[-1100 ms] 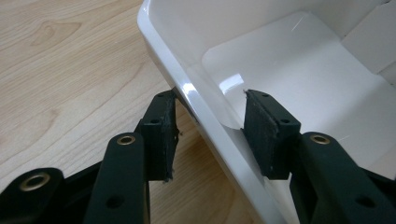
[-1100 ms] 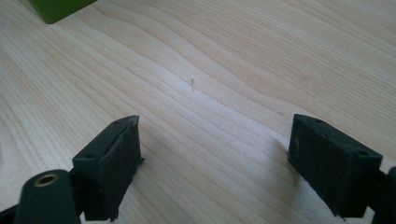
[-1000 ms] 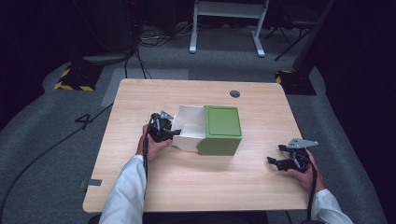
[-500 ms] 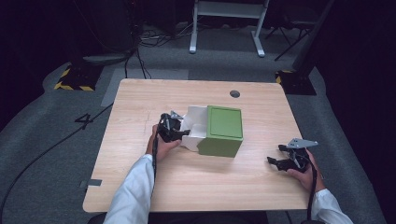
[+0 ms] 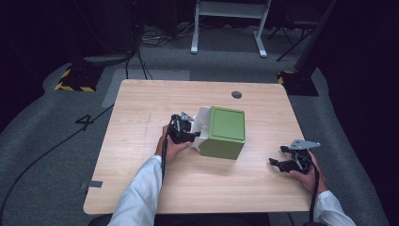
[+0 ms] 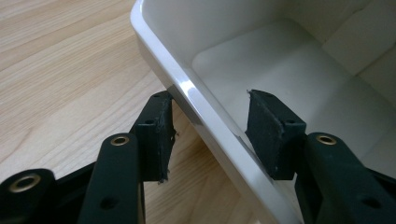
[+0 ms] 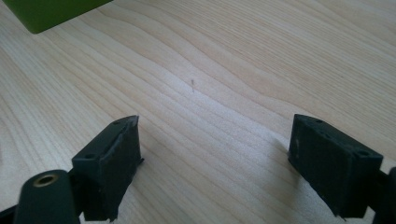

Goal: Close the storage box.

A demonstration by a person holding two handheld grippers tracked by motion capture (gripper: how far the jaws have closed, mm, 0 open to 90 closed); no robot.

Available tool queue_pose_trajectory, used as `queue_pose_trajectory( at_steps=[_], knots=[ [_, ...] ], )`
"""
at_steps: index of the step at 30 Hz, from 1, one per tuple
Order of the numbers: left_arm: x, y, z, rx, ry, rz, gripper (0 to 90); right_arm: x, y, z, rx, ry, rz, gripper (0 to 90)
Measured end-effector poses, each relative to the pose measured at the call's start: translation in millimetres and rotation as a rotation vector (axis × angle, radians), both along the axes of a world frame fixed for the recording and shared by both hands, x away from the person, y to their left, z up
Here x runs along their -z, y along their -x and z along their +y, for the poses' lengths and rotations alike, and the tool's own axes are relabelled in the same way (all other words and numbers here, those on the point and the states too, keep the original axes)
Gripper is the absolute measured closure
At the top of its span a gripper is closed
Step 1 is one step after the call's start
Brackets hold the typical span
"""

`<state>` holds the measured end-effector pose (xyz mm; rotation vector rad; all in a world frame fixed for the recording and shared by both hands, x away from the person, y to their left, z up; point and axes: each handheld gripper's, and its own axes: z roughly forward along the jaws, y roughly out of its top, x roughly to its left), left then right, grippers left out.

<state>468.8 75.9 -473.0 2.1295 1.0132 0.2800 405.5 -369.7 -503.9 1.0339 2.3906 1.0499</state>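
Pale wood tabletop [image 5: 141, 117] under dark surroundings carries a green box [image 5: 225, 133] near its centre, with a white drawer [image 6: 261, 65] drawn out of the box's left side, long axis running across the table. Straddling the drawer's near wall, the left gripper [image 6: 210, 133] stands unclenched, one jaw inside, one outside; closing squarely on the rim should prevent slipping. Well right of the box, the right gripper [image 7: 215, 158] rests spread wide, grasping nothing.

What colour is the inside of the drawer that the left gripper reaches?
White; the drawer shows best in the left gripper view.
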Motion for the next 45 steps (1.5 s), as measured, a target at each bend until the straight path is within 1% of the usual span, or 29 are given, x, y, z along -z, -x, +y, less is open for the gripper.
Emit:
queue_pose_trajectory(
  at_steps=[1, 3, 5, 7, 13, 14, 16, 18, 19, 26, 29, 30, 31, 34, 36, 37, 40, 44, 45],
  knots=[
    [-0.2, 0.3, -2.1, 0.008, -0.010, -0.005, 50.7, 0.0, 0.0, 0.0, 0.000, 0.000, 0.000, 16.8],
    [-0.2, 0.5, -5.4, 0.010, -0.011, -0.005, 50.4, 0.0, 0.1, 0.0, 0.000, 0.000, 0.001, 16.8],
    [0.4, 0.9, -8.1, 0.008, 0.000, -0.001, 50.5, 0.0, 0.0, 0.0, 0.000, 0.000, 0.000, 16.9],
    [-0.2, 1.3, -11.7, 0.009, -0.011, -0.004, 50.5, 0.0, 0.0, 0.0, 0.000, 0.000, 0.000, 16.8],
    [0.0, 1.6, -19.4, 0.014, -0.013, -0.005, 50.1, 0.0, 0.0, 0.0, 0.000, 0.000, 0.000, 16.8],
    [0.2, 1.6, -21.1, 0.014, -0.020, -0.009, 50.0, 0.0, 0.0, 0.0, 0.000, 0.000, 0.000, 16.8],
    [-0.1, 1.0, -24.5, 0.024, -0.027, -0.004, 50.0, 0.0, 0.0, 0.0, 0.000, 0.000, 0.000, 16.8],
    [-1.5, 0.5, -26.7, 0.031, -0.049, -0.001, 49.6, 0.0, 0.0, 0.0, 0.000, 0.000, 0.000, 16.9],
    [-1.6, 0.1, -26.9, 0.036, -0.052, -0.005, 49.3, 0.0, 0.0, 0.0, 0.000, 0.000, 0.000, 16.8],
    [-3.3, -0.2, -23.2, 0.043, -0.039, -0.011, 47.6, 0.0, 0.0, 0.0, 0.000, 0.000, 0.000, 16.8],
    [-6.3, 0.4, -21.4, 0.048, -0.048, -0.017, 46.5, 0.0, 0.0, 0.0, 0.000, 0.000, 0.000, 16.8],
    [-9.8, 1.3, -19.2, 0.054, -0.045, -0.024, 46.5, 0.0, -0.1, 0.0, 0.000, 0.000, 0.000, 16.8],
    [-11.2, 1.5, -17.7, 0.060, -0.050, -0.030, 46.4, 0.0, 0.0, 0.0, 0.000, 0.000, 0.000, 16.8],
    [-14.0, 3.4, -14.7, 0.058, -0.040, -0.026, 44.8, 0.0, 0.0, 0.0, 0.000, 0.000, 0.000, 16.8],
    [-16.8, 4.6, -12.0, 0.065, -0.042, -0.031, 44.0, 0.0, 0.0, 0.0, 0.000, 0.000, 0.000, 16.8],
    [-18.5, 5.1, -10.6, 0.073, -0.050, -0.038, 43.7, 0.0, 0.0, 0.0, 0.000, 0.000, 0.000, 16.8],
    [-21.8, 7.2, -7.5, 0.071, -0.053, -0.041, 41.9, 0.0, 0.0, 0.0, 0.000, 0.000, 0.000, 16.8],
    [-26.1, 9.2, -4.0, 0.079, -0.067, -0.056, 40.8, 0.0, 0.0, 0.1, 0.000, 0.000, 0.000, 16.8],
    [-27.2, 9.6, -3.0, 0.079, -0.074, -0.065, 40.4, 0.0, 0.1, 0.1, 0.000, 0.000, 0.000, 16.8]
  ],
)
